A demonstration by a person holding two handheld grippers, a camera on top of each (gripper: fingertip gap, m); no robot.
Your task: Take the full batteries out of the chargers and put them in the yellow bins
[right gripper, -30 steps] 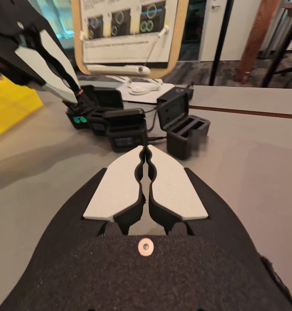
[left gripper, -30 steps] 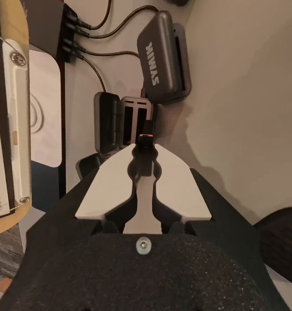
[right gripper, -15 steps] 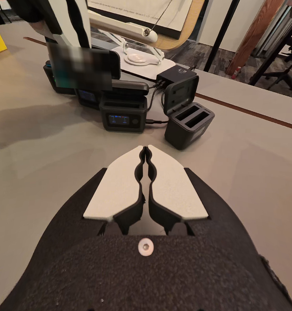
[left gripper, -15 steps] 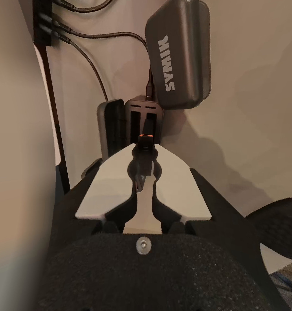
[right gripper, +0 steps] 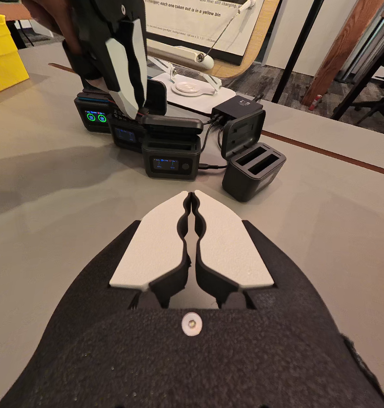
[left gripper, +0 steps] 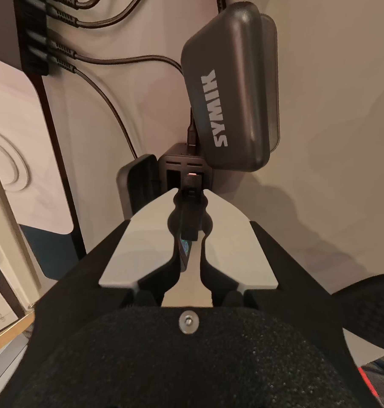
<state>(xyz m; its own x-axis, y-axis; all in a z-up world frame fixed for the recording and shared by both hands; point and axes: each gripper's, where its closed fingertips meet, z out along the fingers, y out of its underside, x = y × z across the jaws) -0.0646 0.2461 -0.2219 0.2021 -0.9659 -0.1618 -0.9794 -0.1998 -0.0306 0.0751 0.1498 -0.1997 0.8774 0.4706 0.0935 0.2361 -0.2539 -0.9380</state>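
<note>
- Four dark chargers sit in a loose row on the grey table (right gripper: 54,198), all cabled to a black power hub (right gripper: 237,108) behind them.
- Far left: yellow bin (right gripper: 3,57) at the table's edge, well apart from the chargers.
- Leftmost charger (right gripper: 92,117): screen lit, two green rings on it.
- Left gripper (right gripper: 132,110) comes down from above over the second charger (right gripper: 125,135), a hand (right gripper: 51,19) on its black body. From its own wrist view the left gripper (left gripper: 190,193) is clamped on a black battery (left gripper: 190,212) with an orange-red end; the battery stands between the white fingers (left gripper: 146,238), over the open slots. Whether its lower end is clear of the slot I cannot tell.
- Third charger (right gripper: 171,161): lid partly raised, screen lit in blue.
- Fourth charger (right gripper: 250,174), far right: lid fully back, both slots showing dark, turned at an angle to the others.
- Right gripper (right gripper: 192,193): low over bare table in front of the row, tips all but touching, nothing between them.
- Behind the row: white stand (right gripper: 193,88) carrying a wood-framed sign (right gripper: 208,22).
</note>
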